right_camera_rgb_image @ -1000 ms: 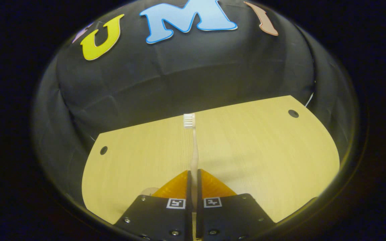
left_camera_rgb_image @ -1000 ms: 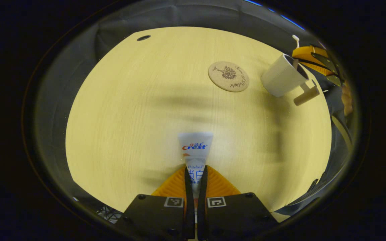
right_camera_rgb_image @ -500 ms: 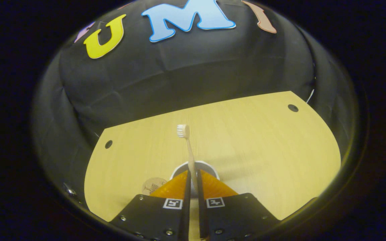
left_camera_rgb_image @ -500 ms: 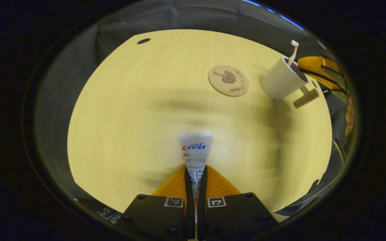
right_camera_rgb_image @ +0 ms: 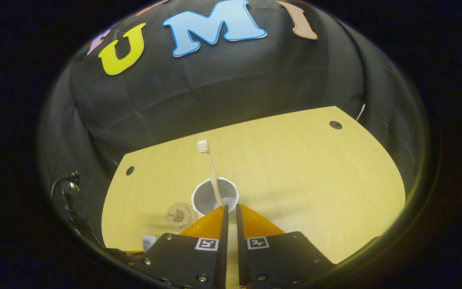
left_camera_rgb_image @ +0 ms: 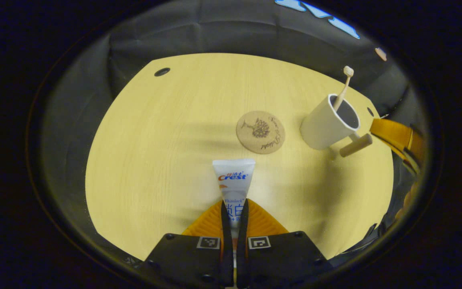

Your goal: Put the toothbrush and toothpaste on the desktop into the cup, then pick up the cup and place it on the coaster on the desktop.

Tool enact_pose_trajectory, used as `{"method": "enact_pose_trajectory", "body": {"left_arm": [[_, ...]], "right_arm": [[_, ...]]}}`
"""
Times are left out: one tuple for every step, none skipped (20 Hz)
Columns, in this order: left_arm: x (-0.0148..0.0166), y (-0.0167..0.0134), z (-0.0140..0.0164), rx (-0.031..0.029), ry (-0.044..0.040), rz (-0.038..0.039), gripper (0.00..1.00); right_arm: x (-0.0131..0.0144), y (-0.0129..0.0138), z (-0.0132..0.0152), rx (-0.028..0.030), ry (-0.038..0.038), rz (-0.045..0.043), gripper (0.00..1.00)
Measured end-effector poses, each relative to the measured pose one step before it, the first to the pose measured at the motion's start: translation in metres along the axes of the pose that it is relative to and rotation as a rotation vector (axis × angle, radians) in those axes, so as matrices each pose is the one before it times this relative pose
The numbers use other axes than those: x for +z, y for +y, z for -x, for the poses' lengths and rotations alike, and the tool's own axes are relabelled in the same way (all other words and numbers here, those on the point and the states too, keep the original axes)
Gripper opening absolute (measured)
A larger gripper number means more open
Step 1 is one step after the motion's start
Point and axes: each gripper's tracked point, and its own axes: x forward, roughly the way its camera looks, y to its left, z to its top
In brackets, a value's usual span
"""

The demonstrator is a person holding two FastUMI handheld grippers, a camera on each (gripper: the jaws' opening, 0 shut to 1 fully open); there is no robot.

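Now, toothbrush: I see the toothbrush (right_camera_rgb_image: 211,172) standing in the cup (right_camera_rgb_image: 215,196), leaning against the rim with its bristle head up; half a second ago my right fingers were still pinched on its handle.
Right gripper: in the right gripper view the right gripper (right_camera_rgb_image: 230,218) sits just behind the cup, its jaws nearly together with a thin gap and nothing between them, so I read it as having let go and backed off a little.
Meaning for the task: I judge the first item done; the toothpaste comes next, then the cup goes to the coaster.
Toothpaste: the toothpaste (left_camera_rgb_image: 234,182) is clamped in the left gripper (left_camera_rgb_image: 234,212), both fingers pressing on the lower part of the tube, flat crimped end pointing forward above the desktop.
Left gripper change: the desk has slid lower in the left gripper view than it was a second ago, so I take it that this hand is rising or tilting while it carries the tube.
Cup: in the left gripper view the cup (left_camera_rgb_image: 327,124) stands upright to the right, its handle (left_camera_rgb_image: 355,145) pointing toward the right gripper's side.
Coaster: the coaster (left_camera_rgb_image: 260,132) lies just beside the cup, apart from it and bare.
Surface: the desktop (left_camera_rgb_image: 155,152) is pale wood grain with small dark holes near its far corners.
Room: black cloth wall (right_camera_rgb_image: 223,88) hangs behind the desk.
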Motion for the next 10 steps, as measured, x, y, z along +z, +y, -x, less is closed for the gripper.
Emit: {"method": "enact_pose_trajectory", "body": {"left_arm": [[0.00975, -0.00561, 0.00265, -0.00722, -0.01295, -0.00344, 0.11], [0.00985, -0.00593, 0.00303, -0.00665, -0.01220, -0.00508, 0.11], [0.01025, -0.00577, 0.00352, -0.00395, -0.01346, -0.00792, 0.11], [0.01055, -0.00109, -0.00349, -0.00286, -0.01311, -0.00856, 0.11], [0.00773, -0.00551, 0.00227, -0.00566, -0.01390, -0.00853, 0.11], [0.00921, -0.00478, 0.00189, -0.00523, -0.01436, -0.00644, 0.11], [0.00992, -0.00650, 0.00059, -0.00865, -0.01367, -0.00366, 0.11], [0.00931, -0.00601, 0.00201, -0.00978, -0.01343, -0.00334, 0.11], [0.00861, -0.00634, 0.00052, -0.00866, -0.01266, -0.00559, 0.11], [0.01019, -0.00453, 0.00102, -0.00450, -0.01294, -0.00733, 0.16]], "right_arm": [[-0.00373, -0.00343, 0.00263, -0.00417, 0.00315, -0.00753, 0.11], [-0.00356, -0.00336, 0.00330, -0.00366, 0.00319, -0.00847, 0.11], [-0.00224, -0.00333, 0.00191, -0.00175, 0.00114, -0.00867, 0.11], [-0.00296, -0.00346, 0.00307, -0.00428, 0.00133, -0.00661, 0.11], [-0.00260, -0.00445, 0.00216, -0.00646, 0.00153, -0.00675, 0.11], [-0.00237, -0.00346, 0.00234, -0.00337, 0.00102, -0.00892, 0.11], [-0.00340, -0.00349, 0.00132, -0.00383, 0.00340, -0.00771, 0.11], [-0.00205, -0.00292, 0.00191, -0.00434, 0.00398, -0.00653, 0.11], [-0.00162, -0.00381, 0.00112, -0.00459, 0.00125, -0.00580, 0.11], [-0.00088, -0.00268, 0.00117, -0.00197, 0.00062, -0.00520, 0.11]]}}
